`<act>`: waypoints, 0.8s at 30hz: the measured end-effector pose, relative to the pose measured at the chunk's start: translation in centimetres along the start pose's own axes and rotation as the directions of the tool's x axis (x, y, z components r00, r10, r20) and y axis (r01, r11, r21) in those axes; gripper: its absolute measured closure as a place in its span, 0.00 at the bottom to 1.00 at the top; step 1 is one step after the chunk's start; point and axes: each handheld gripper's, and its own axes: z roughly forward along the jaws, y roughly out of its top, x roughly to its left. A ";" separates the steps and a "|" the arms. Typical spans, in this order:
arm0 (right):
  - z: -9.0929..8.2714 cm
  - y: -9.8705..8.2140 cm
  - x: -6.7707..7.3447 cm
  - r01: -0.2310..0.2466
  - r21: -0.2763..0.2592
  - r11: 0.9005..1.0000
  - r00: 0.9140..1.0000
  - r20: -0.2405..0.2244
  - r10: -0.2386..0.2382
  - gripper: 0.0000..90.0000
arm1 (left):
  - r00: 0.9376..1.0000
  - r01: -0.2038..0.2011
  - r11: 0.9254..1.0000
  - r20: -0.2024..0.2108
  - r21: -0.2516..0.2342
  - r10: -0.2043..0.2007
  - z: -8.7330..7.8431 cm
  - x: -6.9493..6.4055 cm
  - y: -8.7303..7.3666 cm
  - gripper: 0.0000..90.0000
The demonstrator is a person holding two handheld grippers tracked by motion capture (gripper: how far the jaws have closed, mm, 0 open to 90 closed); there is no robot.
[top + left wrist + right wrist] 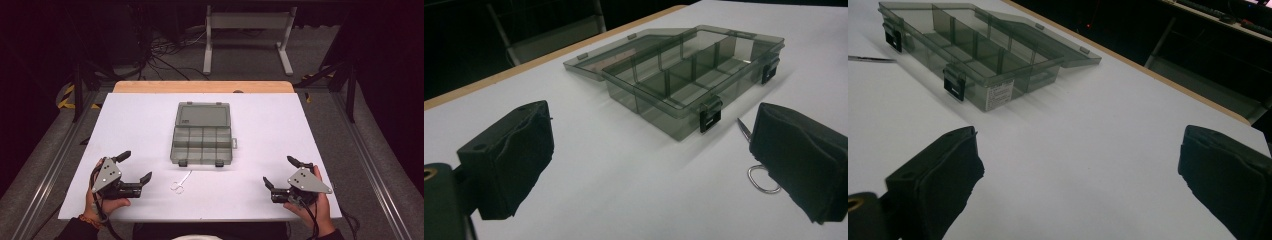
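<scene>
A smoky clear compartment box (202,137) lies open mid-table, its lid flat behind it and its several compartments bare; I also see the box (689,80) in the left gripper view and the box (973,55) in the right gripper view. Small metal scissors (180,182) lie on the white surface just in front of the box; their ring handle (763,179) peeks out beside my left gripper's right jaw. My left gripper (134,167) rests near the front left, open with nothing between its pads. My right gripper (279,172) sits at the front right, open and holding nothing.
The white table top (270,125) ends in a wooden strip (200,86) at the far side. Beyond it stands a white metal frame (247,35) on a dark floor with cables. Metal rails (370,165) run along both sides of the table.
</scene>
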 end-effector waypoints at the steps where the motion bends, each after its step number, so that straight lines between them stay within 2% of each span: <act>1: 0.0 0.0 0.0 -0.001 0.004 1.000 1.000 0.000 0.001 0.05 | 1.000 -0.002 1.000 0.004 0.006 0.002 0.0 0.0 0.0 0.06; 8: 0.1 0.1 0.0 -0.012 0.009 1.000 1.000 0.006 0.012 0.05 | 1.000 -0.004 1.000 0.023 0.028 0.004 0.2 -0.1 -0.2 0.10; 12: 0.2 0.2 0.0 -0.009 0.004 1.000 1.000 0.011 0.009 0.05 | 0.999 -0.031 0.999 0.039 0.043 0.029 0.3 -0.4 -0.2 0.10; 16: 0.3 0.0 0.1 -0.005 0.012 1.000 1.000 0.000 0.005 0.05 | 0.998 -0.032 0.998 0.046 0.049 0.030 0.6 -0.4 -0.1 0.11; 24: 0.2 -0.2 -0.1 -0.007 0.017 1.000 1.000 0.000 0.007 0.05 | 0.997 -0.046 0.995 0.066 0.094 0.040 1.2 -0.8 0.0 0.14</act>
